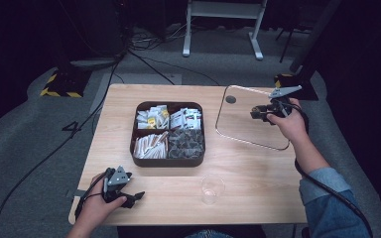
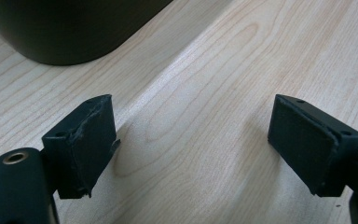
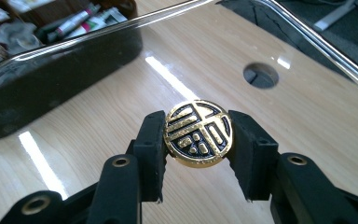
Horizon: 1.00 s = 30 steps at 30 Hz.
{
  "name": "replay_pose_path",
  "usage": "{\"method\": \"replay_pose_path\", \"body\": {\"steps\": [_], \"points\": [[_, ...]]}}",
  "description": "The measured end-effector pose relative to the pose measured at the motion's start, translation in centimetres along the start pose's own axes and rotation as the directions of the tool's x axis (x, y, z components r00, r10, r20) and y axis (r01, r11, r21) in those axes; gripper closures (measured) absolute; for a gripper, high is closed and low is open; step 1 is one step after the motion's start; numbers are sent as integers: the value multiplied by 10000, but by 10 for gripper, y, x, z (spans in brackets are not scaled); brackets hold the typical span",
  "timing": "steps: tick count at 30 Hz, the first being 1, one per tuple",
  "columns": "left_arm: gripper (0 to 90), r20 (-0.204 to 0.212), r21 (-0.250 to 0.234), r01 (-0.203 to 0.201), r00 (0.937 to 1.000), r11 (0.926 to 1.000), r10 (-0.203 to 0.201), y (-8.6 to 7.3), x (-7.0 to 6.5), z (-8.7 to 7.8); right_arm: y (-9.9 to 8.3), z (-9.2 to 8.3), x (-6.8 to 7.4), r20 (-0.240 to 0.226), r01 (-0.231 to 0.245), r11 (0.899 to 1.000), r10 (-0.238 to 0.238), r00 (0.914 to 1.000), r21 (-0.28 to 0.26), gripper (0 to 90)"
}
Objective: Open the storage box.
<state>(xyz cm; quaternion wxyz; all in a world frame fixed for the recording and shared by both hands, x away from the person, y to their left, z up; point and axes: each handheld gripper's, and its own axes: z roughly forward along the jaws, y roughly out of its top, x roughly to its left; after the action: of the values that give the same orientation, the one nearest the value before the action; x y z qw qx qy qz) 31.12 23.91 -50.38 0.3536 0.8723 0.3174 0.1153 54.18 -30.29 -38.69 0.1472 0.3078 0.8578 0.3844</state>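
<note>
My right gripper (image 1: 259, 113) is over the right side of the table, shut on the round gold-and-black knob (image 3: 198, 133) of a clear square lid (image 1: 243, 134). Both pads (image 3: 151, 149) press the knob's sides. The lid (image 3: 98, 107) spreads out around the knob over the wood; I cannot tell whether it touches the table. A dark square box (image 1: 167, 162) with four compartments of packets and sachets sits mid-table, to the left of the lid. My left gripper (image 1: 129, 196) lies at the table's front left, open, with only bare wood between its jaws (image 2: 191, 140).
A clear plastic cup (image 1: 212, 188) stands near the front edge, right of my left gripper. A round hole (image 1: 230, 99) in the tabletop shows through the lid's far corner. The box's corner (image 2: 65, 28) is just ahead of my left gripper. White stand legs (image 1: 223, 29) lie beyond the table.
</note>
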Motion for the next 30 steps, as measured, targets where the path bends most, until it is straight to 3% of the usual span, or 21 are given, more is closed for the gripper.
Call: {"method": "replay_pose_path", "body": {"steps": [4, 18, 27, 30], "points": [[156, 40, -4, -27, 10000, 10000, 27, 0, 0, 0, -20, 5, -10, 153, -348, 9992, 345, 9993, 171, 589], [156, 52, 3, -42, 10000, 10000, 42, 0, 1, 0, -60, 22, -24, 543, -1235, 9918, 1216, 9911, 327, 589], [154, 57, 7, -45, 10000, 10000, 45, 0, 1, 0, -75, 32, -24, 620, -1491, 9872, 1455, 9874, 565, 588], [154, 40, 4, -27, 10000, 10000, 27, 0, 1, 0, -77, 35, -24, 618, -1375, 9886, 1338, 9891, 607, 589]]}}
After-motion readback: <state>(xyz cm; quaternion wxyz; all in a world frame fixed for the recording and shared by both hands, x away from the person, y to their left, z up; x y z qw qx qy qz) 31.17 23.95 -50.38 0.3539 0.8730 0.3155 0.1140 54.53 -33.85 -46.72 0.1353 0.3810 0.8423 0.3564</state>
